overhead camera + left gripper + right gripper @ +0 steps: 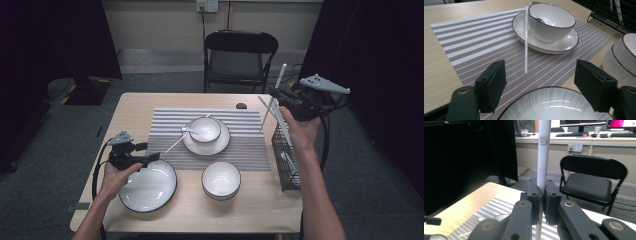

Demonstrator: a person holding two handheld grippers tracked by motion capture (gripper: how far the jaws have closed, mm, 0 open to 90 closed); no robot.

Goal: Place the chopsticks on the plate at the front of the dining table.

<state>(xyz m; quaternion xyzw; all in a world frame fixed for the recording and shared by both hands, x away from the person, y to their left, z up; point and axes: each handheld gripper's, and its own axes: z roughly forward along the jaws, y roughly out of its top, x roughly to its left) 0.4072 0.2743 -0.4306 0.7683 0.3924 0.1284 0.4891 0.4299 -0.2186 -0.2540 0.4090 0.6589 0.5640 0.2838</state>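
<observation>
My right gripper [275,94] [541,195] is raised over the table's right side, shut on an upright white chopstick [281,75] [543,152]. My left gripper [151,157] [540,75] is open at the far rim of a large white plate [148,186] [554,105], with nothing between its jaws. Another white chopstick [172,146] [526,42] lies on the striped placemat [240,150] [474,50], its far end leaning on a saucer [220,143] [564,43]. A bowl [205,128] [551,20] with a spoon [189,131] [536,18] stands on that saucer.
A second bowl [221,180] [621,57] sits near the front edge. A black wire basket [287,160] [614,15] with several utensils stands at the right edge. A small dark object [241,105] lies at the back, and a folding chair [240,55] [591,177] stands behind the table.
</observation>
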